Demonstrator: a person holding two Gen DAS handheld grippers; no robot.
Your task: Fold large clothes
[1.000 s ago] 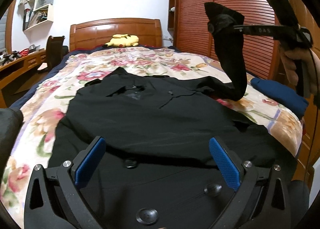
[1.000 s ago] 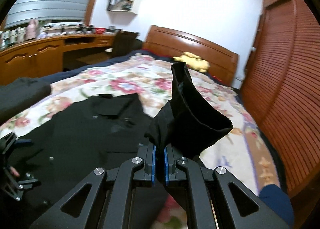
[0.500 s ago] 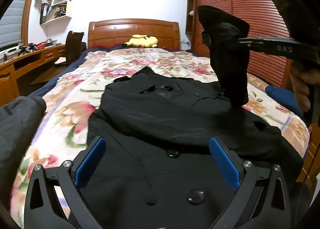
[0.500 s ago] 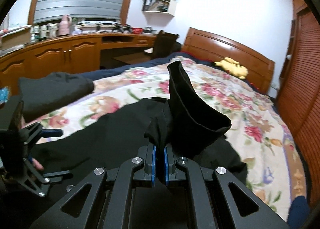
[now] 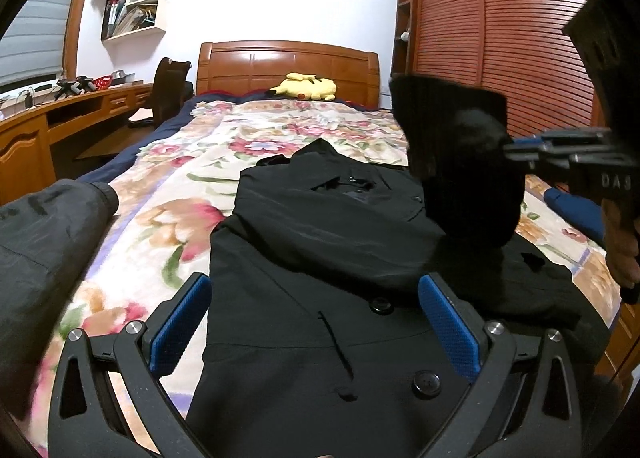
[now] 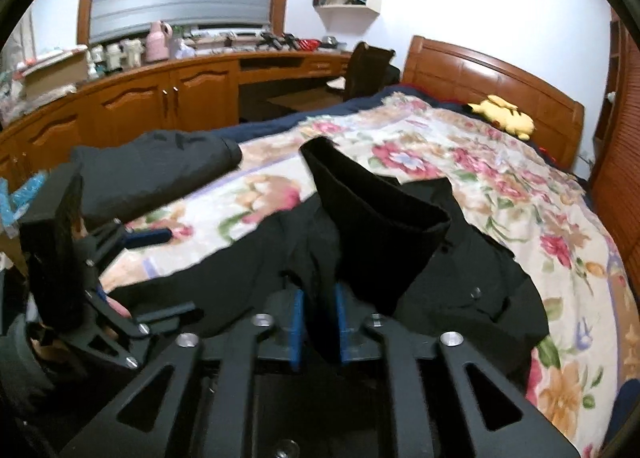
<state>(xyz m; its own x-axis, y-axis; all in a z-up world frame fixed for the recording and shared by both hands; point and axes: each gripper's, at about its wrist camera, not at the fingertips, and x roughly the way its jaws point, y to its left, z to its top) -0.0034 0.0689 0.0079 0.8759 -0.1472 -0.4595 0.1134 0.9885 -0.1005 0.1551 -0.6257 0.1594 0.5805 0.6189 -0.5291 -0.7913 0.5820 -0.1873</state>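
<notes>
Floral bedding (image 5: 168, 217) covers the bed under me, and on it the black coat (image 5: 320, 258) lies spread flat, collar toward the wooden headboard (image 5: 288, 61). My right gripper (image 6: 318, 322) is letting go: its blue pads (image 6: 297, 322) are parting, with the coat's sleeve (image 6: 376, 225) between them, its cuff standing up in front of my camera and drooping over the coat's chest. My left gripper (image 5: 316, 322) hangs spread wide with nothing between its pads (image 5: 180, 322), hovering just above the coat's lower front, where two dark buttons (image 5: 426, 380) show. From my left camera the right gripper (image 5: 568, 157) reaches in from the right edge with a bare hand (image 5: 622, 242) behind it. Farther out, another dark garment (image 6: 160, 161) lies at the bed's left edge, a yellow plush toy (image 5: 306, 86) rests by the headboard, and something blue (image 5: 576, 205) sits at the bed's right side. A wooden desk (image 6: 160, 85) runs along the left wall, and slatted wardrobe doors (image 5: 500, 37) stand on the right.
</notes>
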